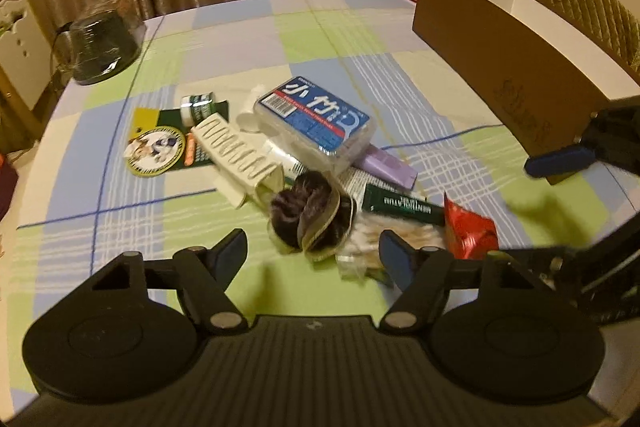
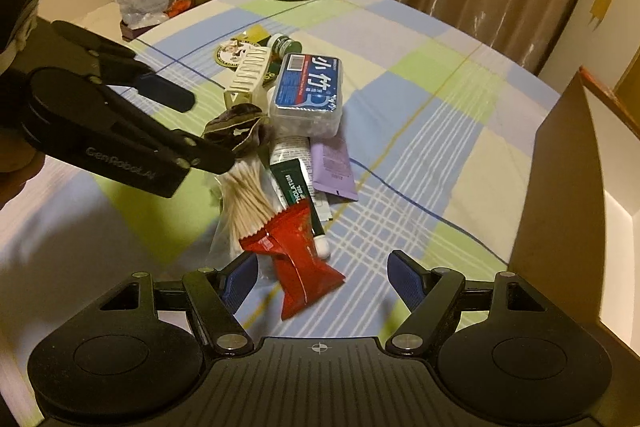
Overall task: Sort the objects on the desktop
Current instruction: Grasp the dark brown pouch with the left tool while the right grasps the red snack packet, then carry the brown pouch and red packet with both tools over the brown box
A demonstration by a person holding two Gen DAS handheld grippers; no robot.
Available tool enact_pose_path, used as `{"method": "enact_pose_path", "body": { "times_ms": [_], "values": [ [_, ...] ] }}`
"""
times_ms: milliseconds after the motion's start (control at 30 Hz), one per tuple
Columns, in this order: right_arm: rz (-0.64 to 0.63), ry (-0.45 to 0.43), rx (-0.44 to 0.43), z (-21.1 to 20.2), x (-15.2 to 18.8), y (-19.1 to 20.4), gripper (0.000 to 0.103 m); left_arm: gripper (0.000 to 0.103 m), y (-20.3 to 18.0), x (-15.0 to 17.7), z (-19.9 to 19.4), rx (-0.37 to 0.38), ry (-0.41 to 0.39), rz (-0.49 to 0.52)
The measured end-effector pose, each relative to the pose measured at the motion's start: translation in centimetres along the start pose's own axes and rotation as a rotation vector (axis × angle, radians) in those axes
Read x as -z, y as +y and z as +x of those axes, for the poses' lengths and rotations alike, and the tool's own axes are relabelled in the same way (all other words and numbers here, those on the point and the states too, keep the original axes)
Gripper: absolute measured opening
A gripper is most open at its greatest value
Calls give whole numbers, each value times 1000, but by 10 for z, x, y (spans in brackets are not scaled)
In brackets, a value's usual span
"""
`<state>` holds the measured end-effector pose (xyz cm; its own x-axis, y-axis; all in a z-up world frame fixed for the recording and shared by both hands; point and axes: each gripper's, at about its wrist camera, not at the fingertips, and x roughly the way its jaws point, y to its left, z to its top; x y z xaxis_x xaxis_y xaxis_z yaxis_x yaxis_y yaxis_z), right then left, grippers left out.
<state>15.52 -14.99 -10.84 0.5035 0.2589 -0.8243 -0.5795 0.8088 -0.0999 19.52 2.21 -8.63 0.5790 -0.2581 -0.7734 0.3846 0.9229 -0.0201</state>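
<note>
Clutter is lying heaped mid-surface (image 1: 224, 27), left of the cardboard box (image 1: 480, 39). Both grippers are hovering wide open and empty. The left gripper (image 1: 312, 251) is sitting just before the dark scrunchie (image 1: 308, 215); the right gripper (image 2: 320, 275) is straddling the red wrapper (image 2: 296, 259). Behind are lying the floss box (image 1: 316, 119), white hair claw (image 1: 236, 151) and cotton swabs (image 2: 244, 195).
</note>
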Motion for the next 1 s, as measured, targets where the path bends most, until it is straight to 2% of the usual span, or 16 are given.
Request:
{"method": "enact_pose_path", "body": {
  "times_ms": [33,67,133,300,367,400,467,500,567,600,800,1000],
  "values": [
    [-3,4,0,2,-1,0,63,63,1,-2,3,12,2,3],
    [-5,8,-1,4,-2,1,62,61,2,-4,6,21,6,11],
    [-10,16,-2,8,-4,2,62,48,3,-6,13,24,18,28],
    [-25,33,-5,19,-6,3,62,35,6,-6,23,31,34,53],
    [-16,26,-4,18,-6,2,53,29,8,-6,24,28,34,57],
    [-9,21,-3,16,-6,2,45,23,8,-6,24,26,35,58],
    [5,10,-1,13,-6,1,42,18,10,-6,24,25,32,54],
    [12,4,0,11,-6,0,31,15,11,-6,22,24,29,52],
    [26,-7,3,7,-5,-1,25,9,13,-6,19,22,24,49],
    [33,-13,4,5,-5,-2,21,7,14,-7,17,21,22,47],
    [80,-49,14,-7,-5,-5,21,6,21,-8,1,24,6,32],
    [157,-109,70,-38,-13,-12,21,6,21,-12,-14,40,-20,43]
  ]
}}
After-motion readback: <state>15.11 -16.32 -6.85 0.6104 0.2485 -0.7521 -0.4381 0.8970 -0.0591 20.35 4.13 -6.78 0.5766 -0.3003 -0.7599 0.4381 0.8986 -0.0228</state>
